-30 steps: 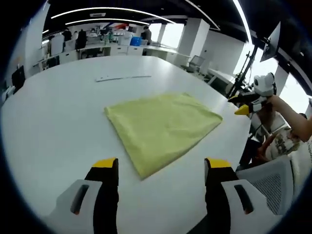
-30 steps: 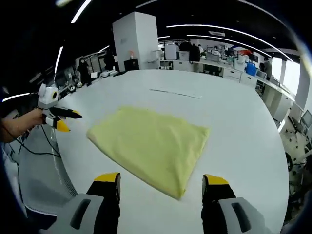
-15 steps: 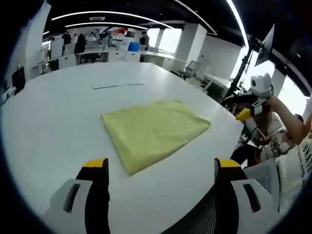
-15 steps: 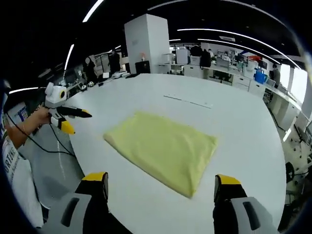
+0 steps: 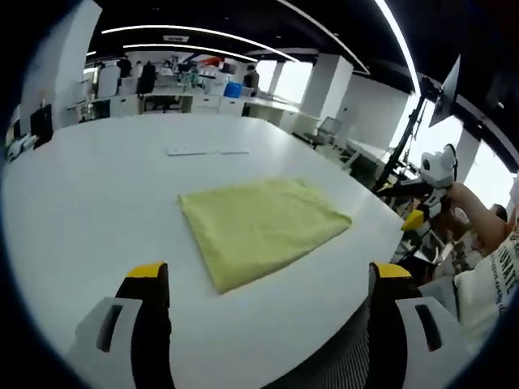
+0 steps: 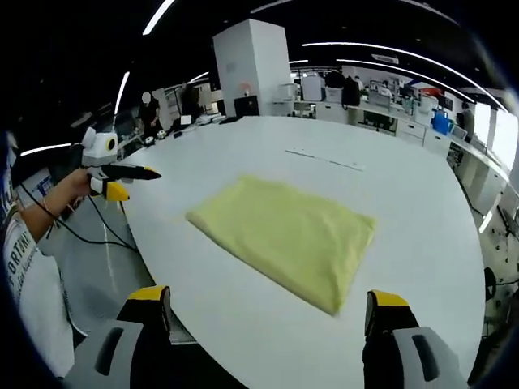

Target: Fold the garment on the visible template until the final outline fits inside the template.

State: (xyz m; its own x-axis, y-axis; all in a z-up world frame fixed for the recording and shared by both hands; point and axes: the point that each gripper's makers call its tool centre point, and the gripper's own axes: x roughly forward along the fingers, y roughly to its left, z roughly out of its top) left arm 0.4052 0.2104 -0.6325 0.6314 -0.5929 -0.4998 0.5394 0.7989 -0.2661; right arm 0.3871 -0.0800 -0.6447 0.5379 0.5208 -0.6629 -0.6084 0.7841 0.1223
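A yellow garment [image 5: 263,229] lies folded into a flat, roughly four-sided shape on the white table [image 5: 97,203]. In the left gripper view my left gripper [image 5: 269,274] stands open over the table's near edge, short of the cloth and holding nothing. My right gripper [image 5: 422,203] is held in a hand off the table's right side, its jaws apart. In the right gripper view the garment [image 6: 288,237] sits mid-table, and my right gripper [image 6: 268,297] is open near the table edge. The left gripper [image 6: 122,180] hangs beyond the left edge, open.
A thin pale strip [image 5: 207,151] lies on the table beyond the cloth, the same strip [image 6: 324,159] in the right gripper view. The person's arm and printed shirt [image 6: 20,251] show at the left, with a cable below. Desks and people stand far behind.
Both grippers have drawn back from the garment toward the table's edges, and their jaws stand wider apart. The cloth itself lies as before.
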